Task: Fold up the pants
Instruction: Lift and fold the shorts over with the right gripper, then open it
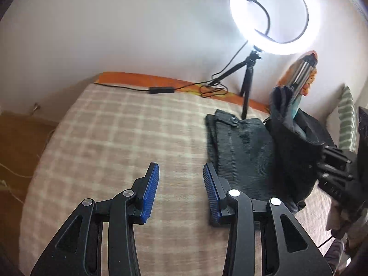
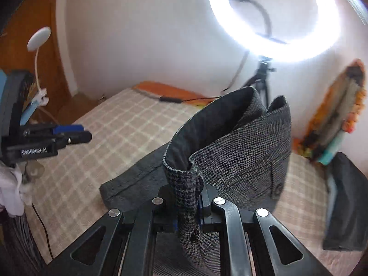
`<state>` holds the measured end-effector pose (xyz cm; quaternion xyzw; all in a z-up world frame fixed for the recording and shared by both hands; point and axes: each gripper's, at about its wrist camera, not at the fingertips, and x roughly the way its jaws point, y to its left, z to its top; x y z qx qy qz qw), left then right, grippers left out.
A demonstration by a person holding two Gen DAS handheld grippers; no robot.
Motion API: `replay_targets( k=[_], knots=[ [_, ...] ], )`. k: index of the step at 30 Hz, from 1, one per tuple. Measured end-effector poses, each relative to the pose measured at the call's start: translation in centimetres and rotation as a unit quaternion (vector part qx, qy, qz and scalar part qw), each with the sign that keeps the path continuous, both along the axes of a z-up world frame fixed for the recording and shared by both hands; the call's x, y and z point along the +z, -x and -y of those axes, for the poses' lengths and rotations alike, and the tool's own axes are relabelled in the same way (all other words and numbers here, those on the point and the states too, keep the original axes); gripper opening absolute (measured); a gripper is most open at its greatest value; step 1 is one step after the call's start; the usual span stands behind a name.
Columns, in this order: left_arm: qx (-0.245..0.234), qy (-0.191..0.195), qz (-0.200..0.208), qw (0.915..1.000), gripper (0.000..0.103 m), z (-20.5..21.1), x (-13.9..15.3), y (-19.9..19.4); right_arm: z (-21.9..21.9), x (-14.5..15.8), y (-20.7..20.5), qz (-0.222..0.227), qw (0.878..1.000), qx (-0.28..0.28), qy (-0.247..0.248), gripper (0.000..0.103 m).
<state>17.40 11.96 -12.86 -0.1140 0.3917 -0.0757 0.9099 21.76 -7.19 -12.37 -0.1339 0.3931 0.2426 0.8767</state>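
Observation:
Grey woven pants [image 1: 241, 151] lie on the checked beige bedspread [image 1: 115, 138], partly folded, with a button at the far end. My left gripper [image 1: 181, 177] is open and empty, just left of the pants' near edge; it also shows at the left of the right wrist view [image 2: 76, 134]. My right gripper [image 2: 195, 204] is shut on a fold of the pants [image 2: 241, 151] and lifts that part up off the bed, so the dark lining shows. It appears at the right edge of the left wrist view [image 1: 333, 168].
A lit ring light [image 1: 274, 15] on a small tripod [image 1: 249, 78] stands at the far edge of the bed, with its cable [image 1: 161, 90] along an orange strip. A dark cloth [image 2: 345, 202] lies at the right. A white clip lamp [image 2: 38, 53] stands at the left.

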Motion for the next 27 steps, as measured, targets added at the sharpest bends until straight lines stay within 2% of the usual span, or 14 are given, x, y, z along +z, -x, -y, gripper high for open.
replay_targets(
  k=[7,13,16,17,18,19,22,24,27],
  knots=[
    [0.019,0.012,-0.008,0.9997,0.038,-2.3,-0.9,0.4,-7.6,-4.6,0.1,-0.032,0.996,0.061,0.059,0.010],
    [0.011,0.015,-0.009,0.9998,0.038,-2.4,-0.9,0.5,-8.5,-6.2,-0.4,-0.055,0.995,0.063,0.049,0.011],
    [0.001,0.030,-0.014,0.9994,0.041,-2.1,-0.8,0.1,-8.0,-6.0,-0.5,-0.068,0.994,0.078,0.022,0.028],
    [-0.004,0.036,-0.017,0.9992,0.044,-2.0,-0.8,0.0,-7.5,-5.6,-0.7,-0.077,0.993,0.086,-0.001,0.041],
    [-0.010,0.042,-0.021,0.9989,0.052,-1.7,-0.8,-0.3,-6.8,-5.1,-0.6,-0.086,0.991,0.096,-0.034,0.042],
    [-0.017,0.045,-0.023,0.9986,0.055,-1.5,-0.8,-0.5,-6.3,-4.6,-0.5,-0.087,0.990,0.096,-0.049,0.043],
    [-0.037,0.066,-0.037,0.9964,0.057,-0.7,-0.9,-1.5,-3.8,-3.2,-0.4,-0.092,0.988,0.082,-0.098,0.055],
    [-0.046,0.093,-0.047,0.9935,0.058,-0.5,-1.0,-2.3,-1.5,-2.4,-0.4,-0.097,0.983,0.067,-0.139,0.068],
    [-0.063,0.135,-0.066,0.9867,0.058,0.0,-1.4,-3.7,2.4,-1.8,-0.8,-0.105,0.976,0.030,-0.189,0.074]
  ],
)
